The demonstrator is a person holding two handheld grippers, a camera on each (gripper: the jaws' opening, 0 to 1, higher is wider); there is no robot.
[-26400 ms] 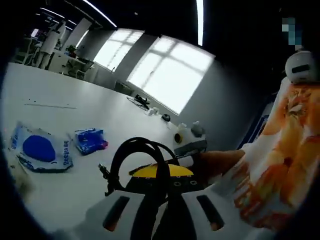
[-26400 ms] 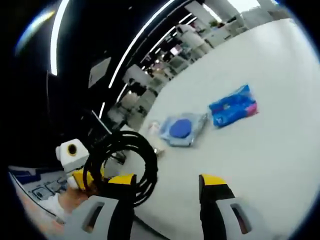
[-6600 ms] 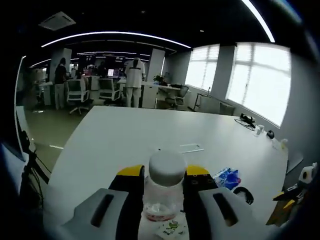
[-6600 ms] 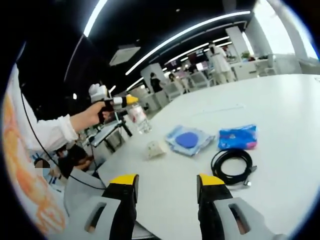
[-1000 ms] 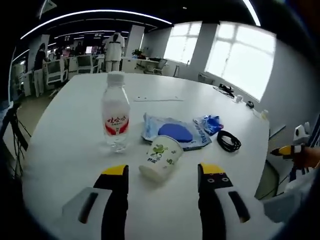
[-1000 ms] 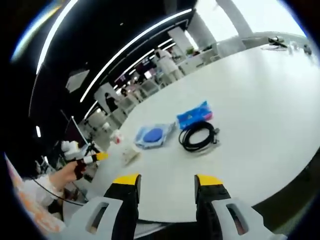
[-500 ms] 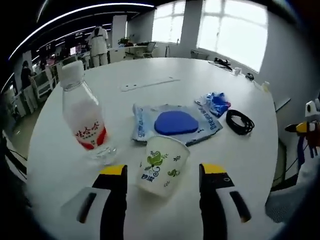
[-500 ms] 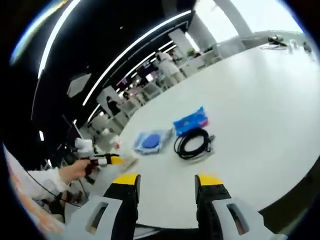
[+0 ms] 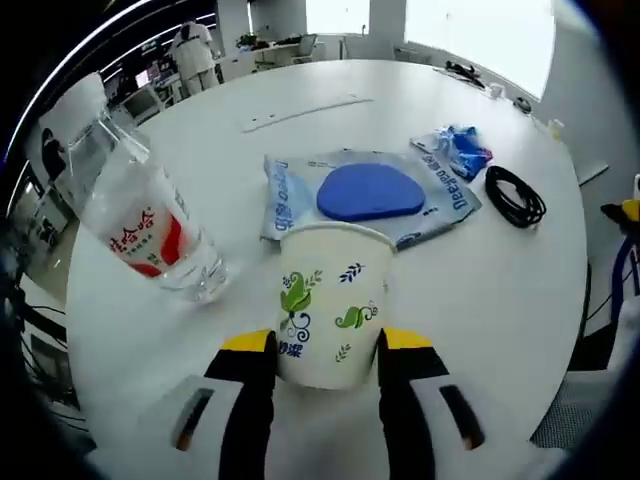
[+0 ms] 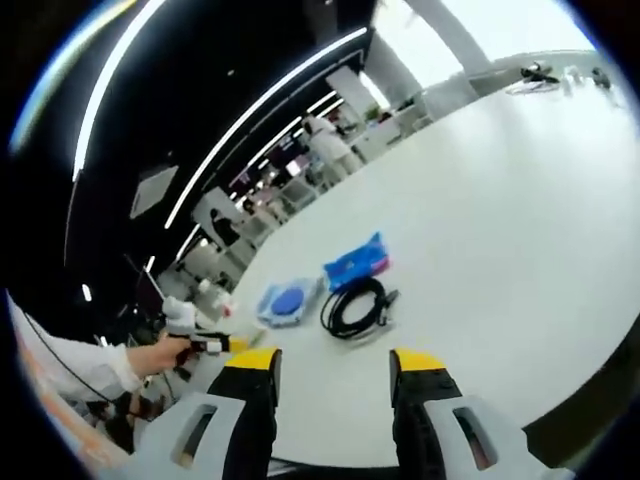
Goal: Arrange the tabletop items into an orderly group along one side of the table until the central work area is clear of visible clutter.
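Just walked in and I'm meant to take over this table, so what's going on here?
A person with a gripper in each hand is tidying a white table. The left gripper has its jaws on either side of a paper cup, apparently closing on it. Beside it lie a water bottle, a clear pouch with a blue pad, a blue packet and a coiled black cable. The right gripper is open and holds nothing, hovering over the table edge.
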